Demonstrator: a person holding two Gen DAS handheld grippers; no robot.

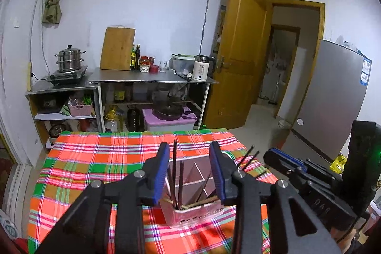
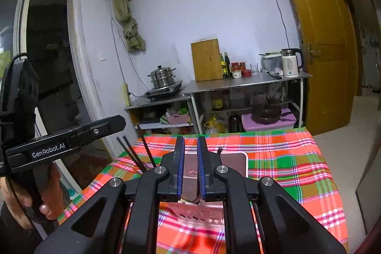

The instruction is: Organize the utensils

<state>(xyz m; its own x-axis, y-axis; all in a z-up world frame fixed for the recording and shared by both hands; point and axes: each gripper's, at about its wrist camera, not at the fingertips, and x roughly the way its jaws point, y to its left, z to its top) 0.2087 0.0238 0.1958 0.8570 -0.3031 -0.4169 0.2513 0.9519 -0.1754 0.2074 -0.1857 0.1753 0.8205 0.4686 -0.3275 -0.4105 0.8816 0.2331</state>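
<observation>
Behind my two tools stood a pale wall with a steel shelf rack, a wooden cutting board leaning on it, a steamer pot and a white kettle; a yellow door was open to the right. Nearer, the bench carried a plaid tablecloth in orange, green and pink. On it stood the pink utensil holder, divided into compartments, with dark chopsticks standing tilted inside.

I saw the left tool above the holder with its blue pads well apart; chopsticks rose between them, but the pads did not press on any. The right tool was over the same holder, its pads only a narrow gap apart, and I saw nothing gripped there. In the right view, a hand held the other tool's handle.
</observation>
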